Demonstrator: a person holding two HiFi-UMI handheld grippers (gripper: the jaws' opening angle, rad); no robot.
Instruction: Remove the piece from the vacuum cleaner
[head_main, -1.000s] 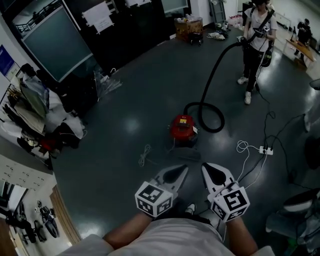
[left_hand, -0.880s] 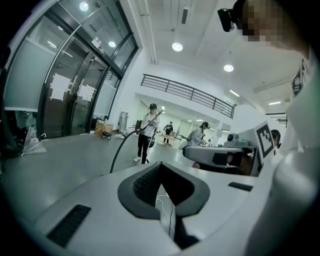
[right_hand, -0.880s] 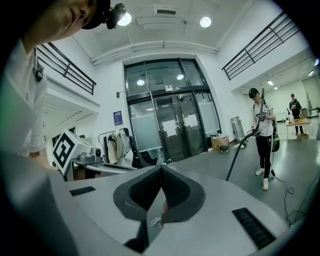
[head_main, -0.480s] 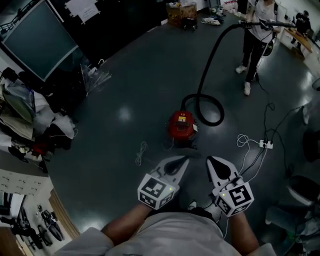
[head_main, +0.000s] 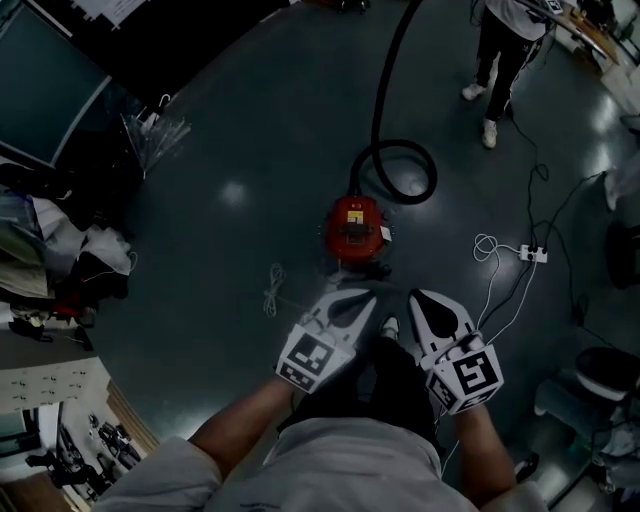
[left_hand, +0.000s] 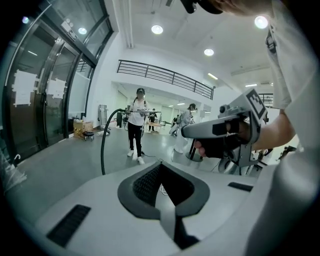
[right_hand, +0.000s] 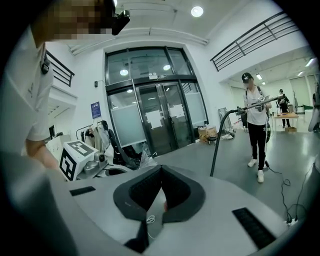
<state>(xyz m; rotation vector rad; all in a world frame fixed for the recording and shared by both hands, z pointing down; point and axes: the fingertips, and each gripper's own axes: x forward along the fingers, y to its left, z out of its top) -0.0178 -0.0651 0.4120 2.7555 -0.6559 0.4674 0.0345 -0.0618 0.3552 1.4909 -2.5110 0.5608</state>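
Note:
The red canister vacuum cleaner (head_main: 354, 228) stands on the dark floor just ahead of me. Its black hose (head_main: 398, 160) makes a loop behind it and runs up to a person (head_main: 500, 38) standing at the far right, who holds the wand. My left gripper (head_main: 366, 297) and right gripper (head_main: 417, 297) hover side by side short of the vacuum, both shut with nothing between the jaws. In the left gripper view the left gripper (left_hand: 160, 163) points toward the hose (left_hand: 103, 145) and the person (left_hand: 135, 125). The right gripper (right_hand: 160, 168) sees the hose (right_hand: 218, 137) too.
A white cable and power strip (head_main: 530, 253) lie on the floor to the right of the vacuum. A coiled white cord (head_main: 272, 289) lies to its left. Clothes and clutter (head_main: 70, 260) line the left wall; a stool (head_main: 603, 368) stands at the right.
The view has moved forward: the vacuum now sits closer to both grippers and the person with the wand has slid to the top edge. Both grippers stay shut.

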